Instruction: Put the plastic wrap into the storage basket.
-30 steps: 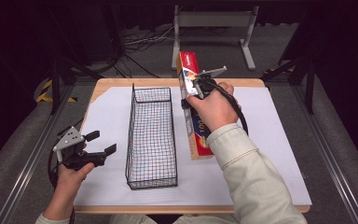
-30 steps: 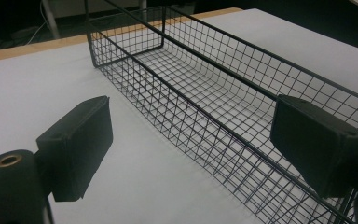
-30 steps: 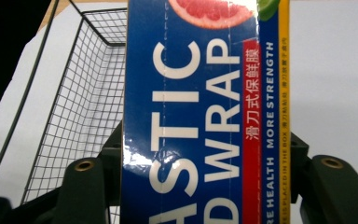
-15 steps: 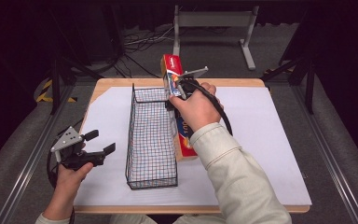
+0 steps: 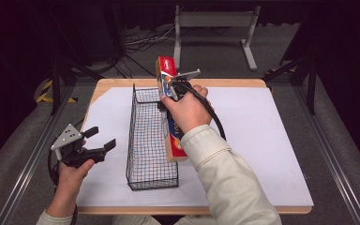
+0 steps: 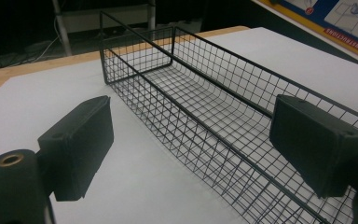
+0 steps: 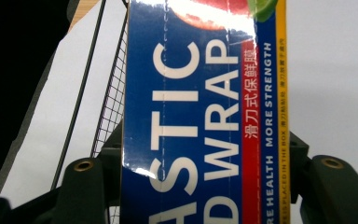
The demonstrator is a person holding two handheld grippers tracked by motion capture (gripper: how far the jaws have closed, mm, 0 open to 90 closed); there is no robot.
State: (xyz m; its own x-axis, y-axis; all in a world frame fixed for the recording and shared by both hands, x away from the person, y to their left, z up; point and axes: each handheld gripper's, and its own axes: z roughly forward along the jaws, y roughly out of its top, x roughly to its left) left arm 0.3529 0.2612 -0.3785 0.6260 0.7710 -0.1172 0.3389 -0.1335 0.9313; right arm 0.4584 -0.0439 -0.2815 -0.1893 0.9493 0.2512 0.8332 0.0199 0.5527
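Clamping the plastic wrap box [image 5: 171,110] at frame centre, the right gripper [image 5: 169,86] tilts it beside the wire basket [image 5: 143,154]; lower left, the left gripper [image 5: 102,138] sits spread.

From where I stand I count one wire basket [image 5: 152,140] on the table, long and narrow. One box of plastic wrap [image 5: 168,105] (the blue and red carton with white lettering). Two hand-held grippers: the left gripper [image 5: 101,140] and the right gripper [image 5: 168,89]. One white sheet [image 5: 262,140] covers one wooden table [image 5: 225,83]. One metal stand [image 5: 213,23] beyond it.
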